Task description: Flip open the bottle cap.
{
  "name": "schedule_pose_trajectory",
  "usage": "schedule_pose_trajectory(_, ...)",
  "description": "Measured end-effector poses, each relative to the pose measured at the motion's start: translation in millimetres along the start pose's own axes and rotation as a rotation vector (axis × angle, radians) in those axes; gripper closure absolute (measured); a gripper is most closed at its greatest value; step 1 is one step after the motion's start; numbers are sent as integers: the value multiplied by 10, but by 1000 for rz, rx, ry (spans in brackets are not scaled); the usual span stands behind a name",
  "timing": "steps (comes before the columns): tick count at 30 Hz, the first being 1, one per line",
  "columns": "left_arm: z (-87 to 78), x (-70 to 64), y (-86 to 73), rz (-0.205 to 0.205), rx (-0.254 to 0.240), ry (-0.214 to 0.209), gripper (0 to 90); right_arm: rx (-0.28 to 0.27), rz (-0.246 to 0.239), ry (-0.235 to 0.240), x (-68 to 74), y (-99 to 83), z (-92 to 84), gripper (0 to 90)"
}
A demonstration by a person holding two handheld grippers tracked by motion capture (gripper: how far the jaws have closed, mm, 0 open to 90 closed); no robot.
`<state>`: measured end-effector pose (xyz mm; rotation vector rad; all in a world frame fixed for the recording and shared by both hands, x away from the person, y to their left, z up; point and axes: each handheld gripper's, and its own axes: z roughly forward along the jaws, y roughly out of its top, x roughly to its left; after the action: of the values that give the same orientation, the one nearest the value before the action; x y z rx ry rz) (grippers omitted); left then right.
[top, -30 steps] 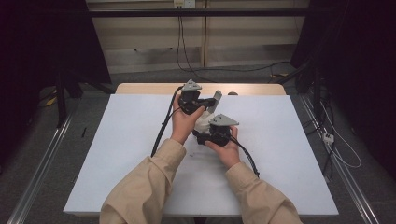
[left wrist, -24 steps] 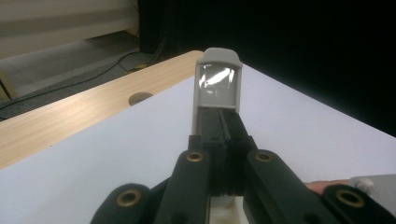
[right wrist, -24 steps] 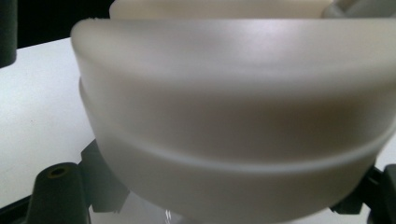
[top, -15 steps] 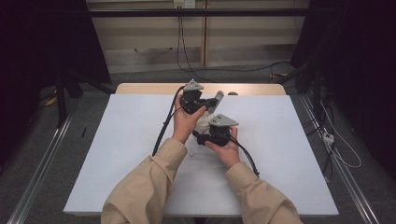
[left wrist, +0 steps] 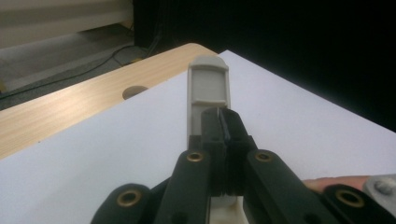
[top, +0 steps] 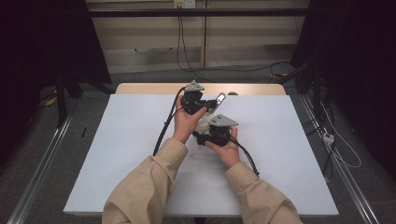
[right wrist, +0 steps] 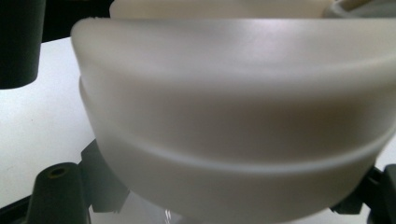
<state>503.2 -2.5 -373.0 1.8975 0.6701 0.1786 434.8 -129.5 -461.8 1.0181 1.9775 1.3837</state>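
A white translucent container [top: 204,123] is held between the two claws near the upper centre of the high view, above the white worktop [top: 116,154]. The left claw [left wrist: 219,122] is seen clenched, its jaws pressed together on a grey flat handle [left wrist: 208,88] that juts toward the worktop's far edge. In the right gripper view the container's rounded wall [right wrist: 233,126] sits between the jaws of the right claw [top: 205,133], gripped from both sides.
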Motion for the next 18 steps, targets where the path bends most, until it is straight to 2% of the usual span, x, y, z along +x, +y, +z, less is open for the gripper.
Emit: schedule_pose_trajectory(18,36,18,-18,-10,2,-2,898,1,5,6,-3,-2,-3,186)
